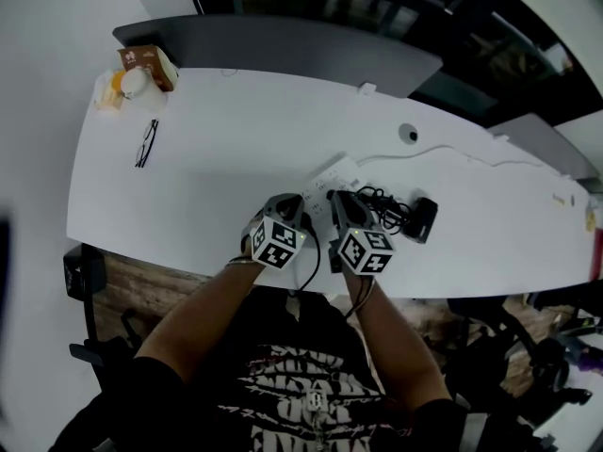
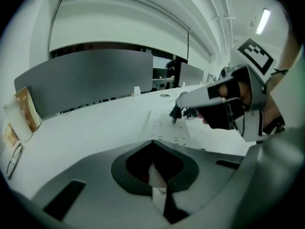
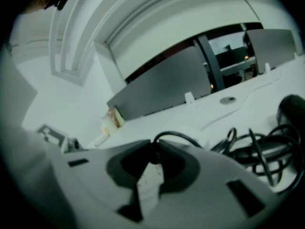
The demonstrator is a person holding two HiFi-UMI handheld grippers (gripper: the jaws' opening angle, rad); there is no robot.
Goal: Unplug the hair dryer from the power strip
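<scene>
Office: white desk [image 1: 236,139], grey partition [image 1: 283,50].

Power strip [image 1: 327,179]: white, flat on the desk [image 1: 236,149], lying diagonally at frame centre in the head view, far end toward the upper right. Plug [image 2: 175,113]: black, upright on the strip's top face, pinched in the jaws of your right gripper [image 3: 153,146]. Can't tell if its pins are still seated. Cord [image 3: 177,136]: black, arcs out of the plug to the right into a loose tangle. Hair dryer [image 1: 425,218]: black, lying on the desk just right of the tangle.
</scene>
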